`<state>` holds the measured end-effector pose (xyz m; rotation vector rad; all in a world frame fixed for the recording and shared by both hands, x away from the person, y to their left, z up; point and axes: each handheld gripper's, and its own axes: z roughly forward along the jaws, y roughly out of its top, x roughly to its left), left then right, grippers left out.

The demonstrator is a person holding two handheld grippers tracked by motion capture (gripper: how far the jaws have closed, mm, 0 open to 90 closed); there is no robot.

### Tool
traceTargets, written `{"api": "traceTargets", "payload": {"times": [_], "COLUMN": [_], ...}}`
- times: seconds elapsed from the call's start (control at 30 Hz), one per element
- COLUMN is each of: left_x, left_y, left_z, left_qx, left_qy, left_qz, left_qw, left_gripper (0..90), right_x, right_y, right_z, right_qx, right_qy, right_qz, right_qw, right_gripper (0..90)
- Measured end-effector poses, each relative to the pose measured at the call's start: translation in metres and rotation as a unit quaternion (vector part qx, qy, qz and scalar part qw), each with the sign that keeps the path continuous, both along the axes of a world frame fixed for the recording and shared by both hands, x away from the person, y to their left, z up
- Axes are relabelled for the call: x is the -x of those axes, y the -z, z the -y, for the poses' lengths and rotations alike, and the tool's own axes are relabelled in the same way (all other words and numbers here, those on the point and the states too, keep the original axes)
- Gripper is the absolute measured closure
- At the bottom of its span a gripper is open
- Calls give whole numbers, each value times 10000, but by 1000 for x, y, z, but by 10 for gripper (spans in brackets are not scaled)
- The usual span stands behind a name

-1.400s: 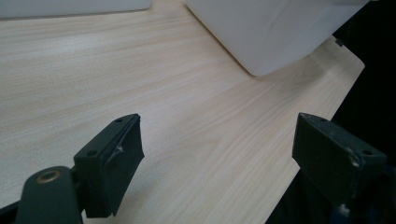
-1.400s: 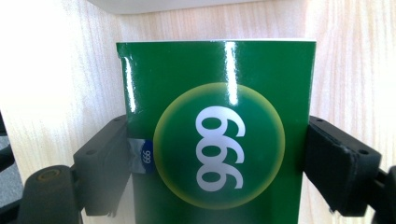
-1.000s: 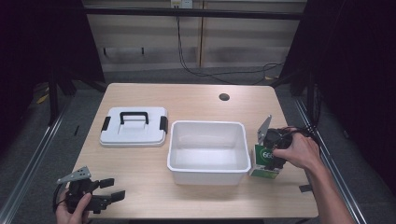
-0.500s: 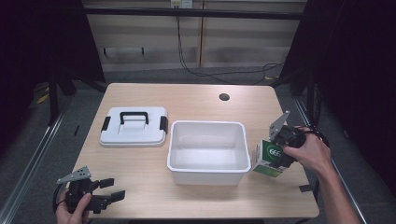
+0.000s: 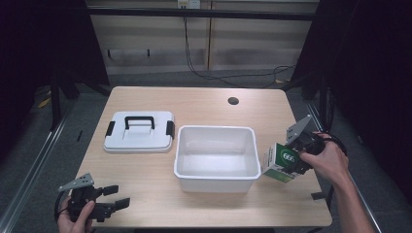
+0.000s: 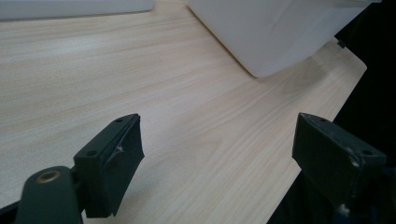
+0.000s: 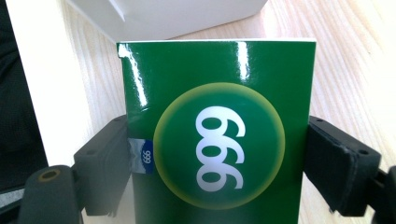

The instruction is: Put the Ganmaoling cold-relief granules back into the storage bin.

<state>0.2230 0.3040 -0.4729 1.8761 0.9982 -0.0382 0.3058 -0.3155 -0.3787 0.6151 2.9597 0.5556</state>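
Observation:
A green box marked 999 (image 5: 281, 162) hangs tilted just right of the white bin (image 5: 216, 179), held by my right gripper (image 5: 291, 162). In the right gripper view both black jaws press the sides of the green box (image 7: 219, 135), with the bin's wall (image 7: 159, 14) behind it. My left gripper (image 5: 109, 204) rests open at the table's front left corner, a hand around its body. In the left gripper view its jaws stand wide apart over bare wood, nothing between them, and the bin's corner (image 6: 275, 32) lies ahead.
A white lid with a black handle (image 5: 140, 131) lies flat left of the bin. A round cable hole (image 5: 233, 101) sits near the table's far edge. The table's right edge (image 5: 316, 174) runs close under the held box.
My right gripper has carried the green box a little to the right and toward the front, tilting it. The left gripper has stayed still.

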Motion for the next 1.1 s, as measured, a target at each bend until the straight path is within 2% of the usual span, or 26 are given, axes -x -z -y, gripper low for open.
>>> {"api": "traceTargets", "payload": {"times": [0.33,0.5,0.67,1.1], "left_x": [-1,-1,-1,0], "left_y": [0,0,0,0], "left_z": [0,0,0,0], "left_qx": [-12,-35,-19,5], "left_qy": [22,14,21,6], "left_qz": [-16,-3,-16,-1], "left_qw": [10000,10000,10000,10000], "left_gripper": [162,162,162,162], "right_x": [11,16,19,21], "right_y": [-3,-12,-20,-43], "right_z": [11,20,27,38], "right_qx": [-236,-340,-526,-1065], "right_qy": [6,158,179,195], "right_qz": [208,304,339,556], "right_qw": [9995,9988,9979,9926], "right_gripper": [160,160,160,159]}}
